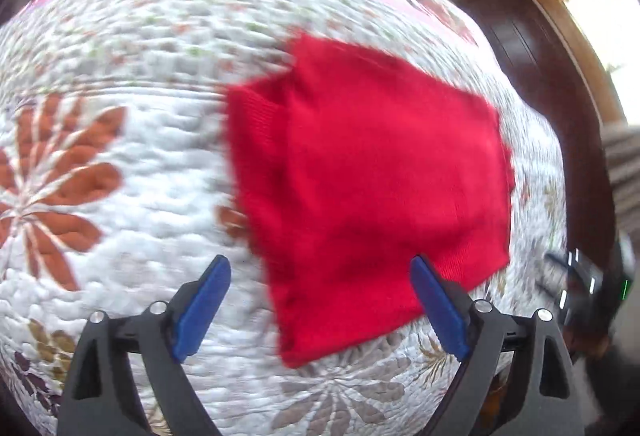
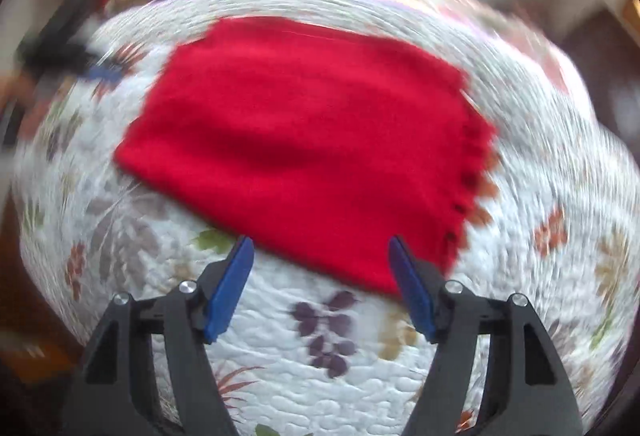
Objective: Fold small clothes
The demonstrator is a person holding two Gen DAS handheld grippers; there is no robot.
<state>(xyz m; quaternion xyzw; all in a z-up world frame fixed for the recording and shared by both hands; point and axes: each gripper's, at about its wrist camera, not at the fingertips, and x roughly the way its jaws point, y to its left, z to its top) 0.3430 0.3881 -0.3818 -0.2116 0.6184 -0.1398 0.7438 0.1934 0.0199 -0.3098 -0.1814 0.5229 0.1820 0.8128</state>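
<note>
A red knitted garment [image 1: 368,172] lies folded into a rough rectangle on a white quilted bedspread [image 1: 132,204] with flower prints. My left gripper [image 1: 320,268] hovers open above the garment's near edge, its blue pads wide apart and nothing between them. In the right wrist view the same red garment [image 2: 304,148] lies flat ahead, with a frayed-looking edge on its right side. My right gripper [image 2: 322,248] is open too, just short of the garment's near edge. Both views are motion-blurred.
The flowered bedspread [image 2: 320,356] covers the whole bed. Dark wooden furniture [image 1: 552,84] and a bright window stand beyond the bed's right side. The other gripper [image 1: 576,284] shows blurred at the right edge of the left wrist view.
</note>
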